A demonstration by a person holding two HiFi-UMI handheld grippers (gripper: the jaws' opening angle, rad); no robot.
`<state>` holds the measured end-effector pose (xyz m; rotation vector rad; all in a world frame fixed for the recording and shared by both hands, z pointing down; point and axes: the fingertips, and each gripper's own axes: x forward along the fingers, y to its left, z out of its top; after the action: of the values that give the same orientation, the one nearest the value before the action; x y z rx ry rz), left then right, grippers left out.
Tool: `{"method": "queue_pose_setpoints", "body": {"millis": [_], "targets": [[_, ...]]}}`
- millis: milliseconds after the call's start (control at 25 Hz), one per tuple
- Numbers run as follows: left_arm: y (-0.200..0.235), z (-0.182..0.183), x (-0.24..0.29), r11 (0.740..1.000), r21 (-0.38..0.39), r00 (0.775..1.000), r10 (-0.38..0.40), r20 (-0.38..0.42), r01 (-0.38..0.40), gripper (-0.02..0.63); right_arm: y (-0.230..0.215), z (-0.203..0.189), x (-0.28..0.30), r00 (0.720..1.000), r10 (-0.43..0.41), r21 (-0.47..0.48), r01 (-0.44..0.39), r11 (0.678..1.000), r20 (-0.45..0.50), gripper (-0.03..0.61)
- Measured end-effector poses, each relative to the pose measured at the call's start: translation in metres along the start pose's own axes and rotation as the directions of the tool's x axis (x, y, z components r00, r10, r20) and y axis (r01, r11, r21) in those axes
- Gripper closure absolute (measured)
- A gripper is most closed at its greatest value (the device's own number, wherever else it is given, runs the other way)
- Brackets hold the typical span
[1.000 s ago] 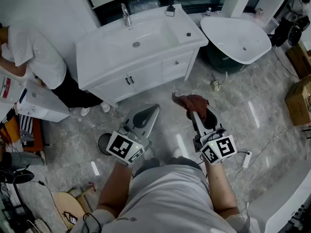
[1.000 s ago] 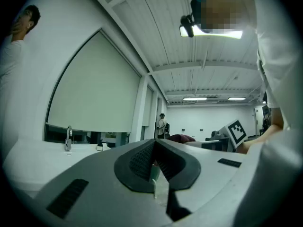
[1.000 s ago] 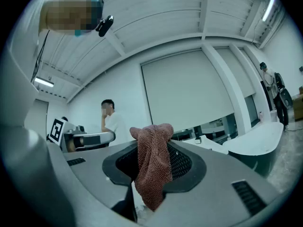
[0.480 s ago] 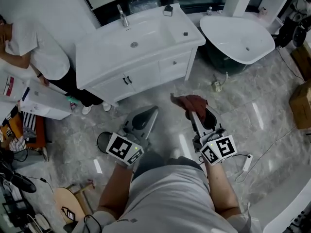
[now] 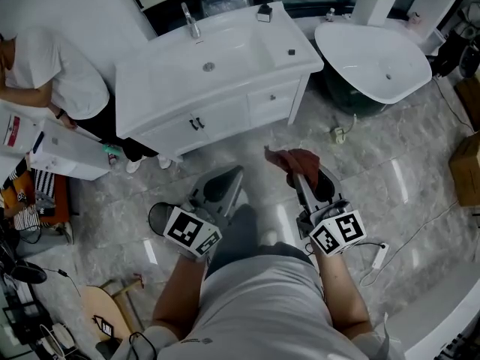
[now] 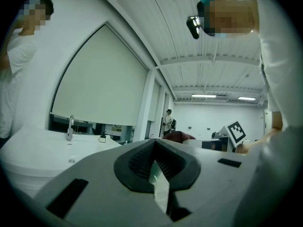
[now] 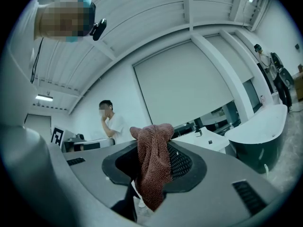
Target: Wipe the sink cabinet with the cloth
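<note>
The white sink cabinet point(image 5: 217, 88) with a chrome faucet point(image 5: 191, 21) stands ahead of me on the grey marble floor, well beyond both grippers. A reddish-brown cloth point(image 5: 298, 161) sticks out of my right gripper point(image 5: 294, 174), which is shut on it. In the right gripper view the cloth point(image 7: 154, 167) hangs bunched between the jaws of the right gripper point(image 7: 151, 161). My left gripper point(image 5: 237, 172) is beside it at about the same height, shut and holding nothing. In the left gripper view the left gripper point(image 6: 155, 163) has its pads together, with the basin point(image 6: 47, 150) at far left.
A white freestanding bathtub point(image 5: 375, 62) stands right of the cabinet. A person in a white shirt point(image 5: 56, 81) crouches at its left by a white box point(image 5: 64, 160). A cable and power strip point(image 5: 377, 255) lie on the floor at right, near a cardboard box point(image 5: 466, 171).
Both grippers keep nearly the same pose, the cloth still in the right one. The view has shifted slightly, and the person at left has moved a little.
</note>
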<state>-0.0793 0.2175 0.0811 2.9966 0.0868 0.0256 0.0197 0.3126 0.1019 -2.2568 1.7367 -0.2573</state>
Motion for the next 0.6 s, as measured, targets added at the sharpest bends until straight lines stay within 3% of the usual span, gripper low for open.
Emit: {"method": "queue_pose_setpoints", "body": {"millis": [600], "targets": [[0.15, -0.011, 0.077, 0.999, -0.05, 0.999, 0.008, -0.05, -0.01, 0.604, -0.057, -0.021, 0.16, 0.994, -0.048, 0.002, 0.048, 0.999, -0.095, 0.442]]}}
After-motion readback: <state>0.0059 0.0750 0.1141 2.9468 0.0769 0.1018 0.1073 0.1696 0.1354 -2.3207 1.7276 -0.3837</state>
